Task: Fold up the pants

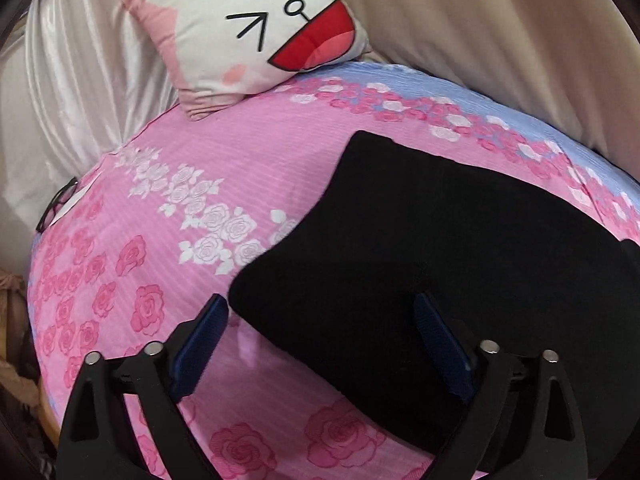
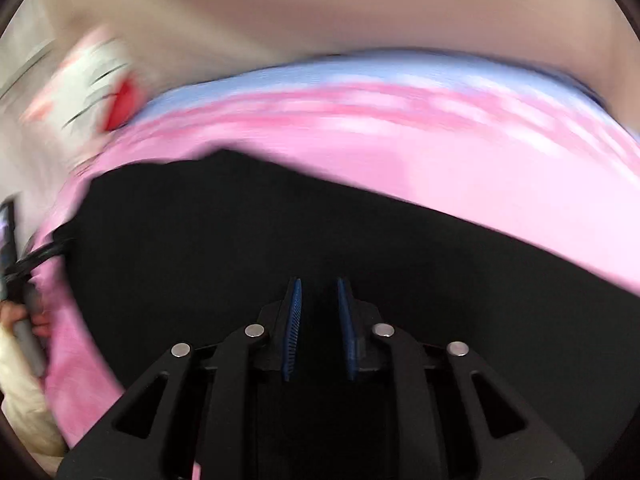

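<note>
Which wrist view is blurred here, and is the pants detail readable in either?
Left wrist: sharp, fisheye bends the bedsheet; black pants read as a flat dark mass with no fold detail. Right wrist: heavy motion smear on cushion and sheet; only the right gripper stays crisp; pants again featureless.

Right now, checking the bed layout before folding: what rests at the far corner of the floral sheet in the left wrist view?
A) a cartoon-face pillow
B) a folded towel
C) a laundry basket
A: a cartoon-face pillow lies beyond the black pants on the sheet.
</note>
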